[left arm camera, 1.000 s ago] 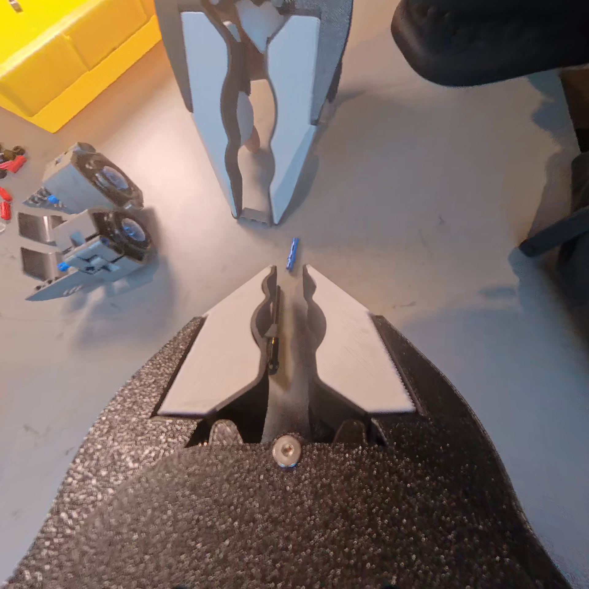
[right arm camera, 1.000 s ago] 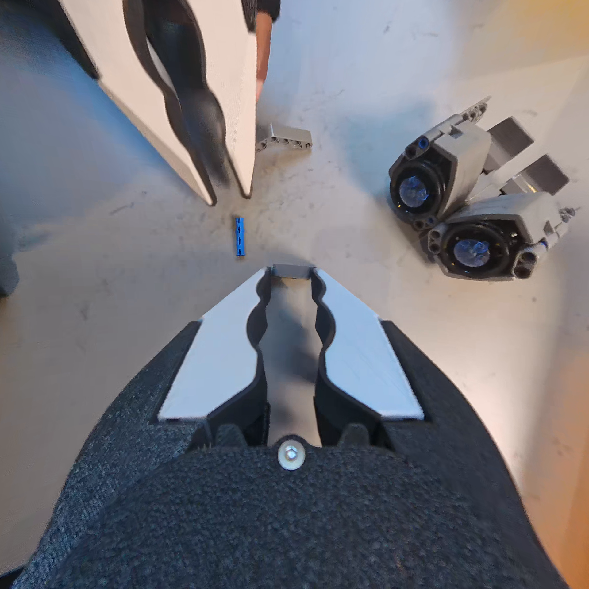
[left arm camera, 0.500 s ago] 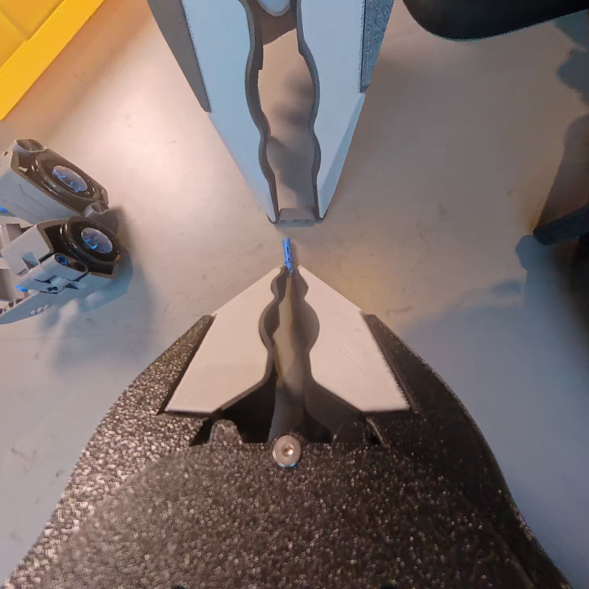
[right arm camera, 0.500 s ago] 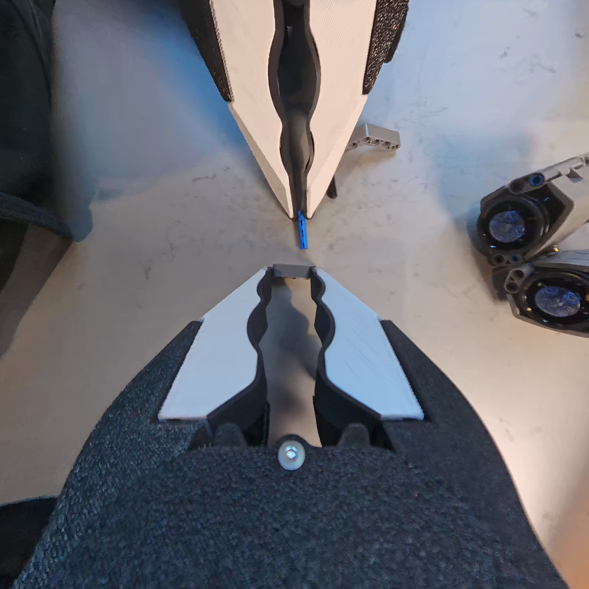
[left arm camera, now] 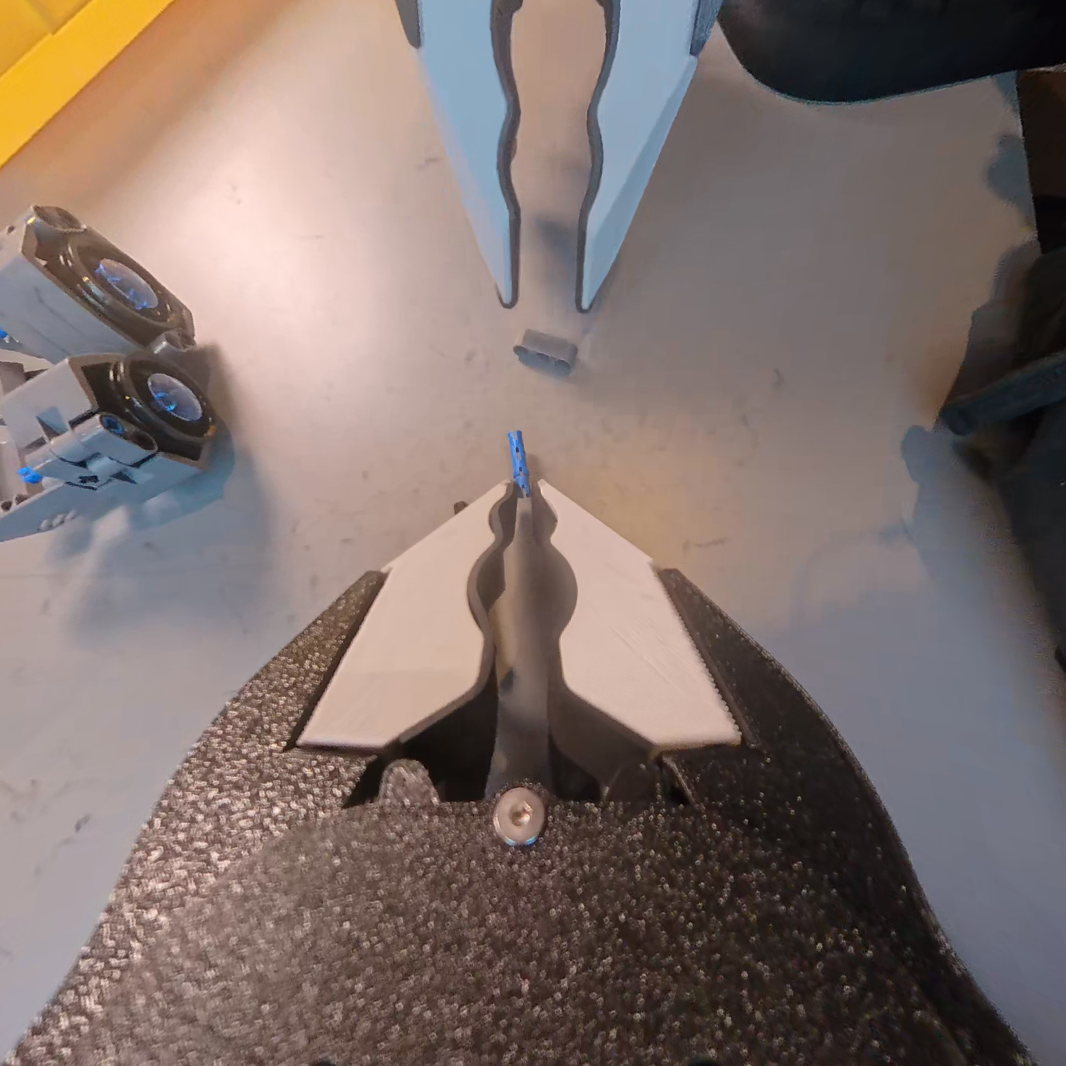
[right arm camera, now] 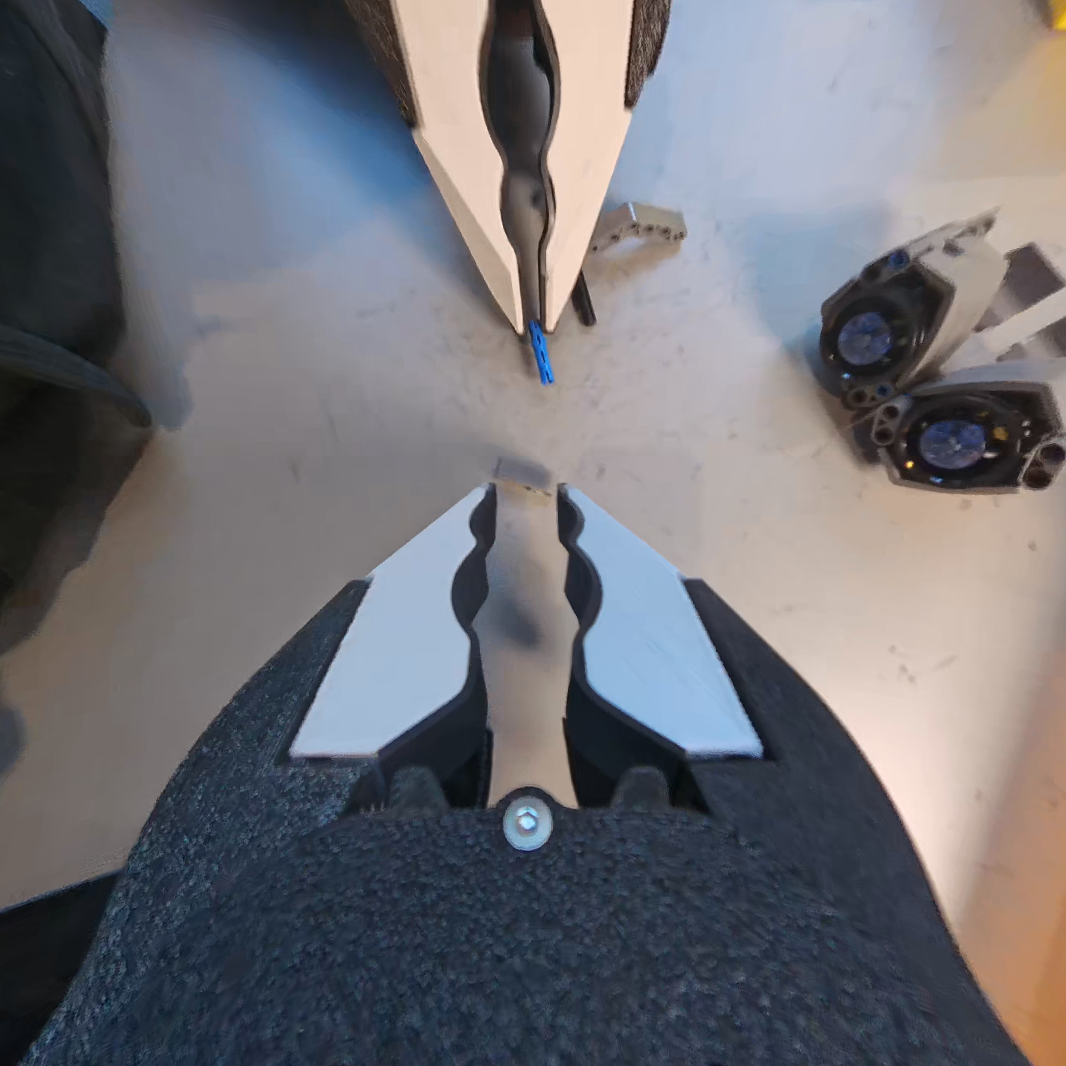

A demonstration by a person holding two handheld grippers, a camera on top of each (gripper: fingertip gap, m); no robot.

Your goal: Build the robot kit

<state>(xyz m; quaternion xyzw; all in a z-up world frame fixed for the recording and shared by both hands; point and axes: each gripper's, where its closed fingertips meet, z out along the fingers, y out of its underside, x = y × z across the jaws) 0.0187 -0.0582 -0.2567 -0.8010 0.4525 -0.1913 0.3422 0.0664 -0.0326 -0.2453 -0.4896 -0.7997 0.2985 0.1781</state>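
- The worktop (left arm camera: 750,519) is pale and scuffed, and both of my tools hang low over its middle, tips pointing at each other.
- A yellow box (left arm camera: 52,75) cuts across the far left corner in the left wrist view.
- Two grey motor blocks (left arm camera: 109,392) with dark round faces and blue centres lie side by side, well apart from the tips and out of my way.
- My left tongs (left arm camera: 522,487) are pinched nearly closed on a slim blue pin (left arm camera: 518,461). Only its lower end is caught, and the rest sticks out forward past the tips.
- My right tongs (right arm camera: 524,490) stand parted with nothing between them. A small grey beam piece (right arm camera: 522,468) lies on the worktop just ahead of their tips, and from the left wrist view it looks clear of them.
- An angled grey beam (right arm camera: 640,228) and a thin black rod (right arm camera: 584,300) lie behind the left tongs, seen in the right wrist view.
- My judgement: the grip on the pin is shallow, so I would keep the squeeze steady and move slowly, avoiding any sideways knock on the free end that could twist it out.
- With the pin pointing toward the grey piece, I would hold it in line with its own length instead of letting it droop.
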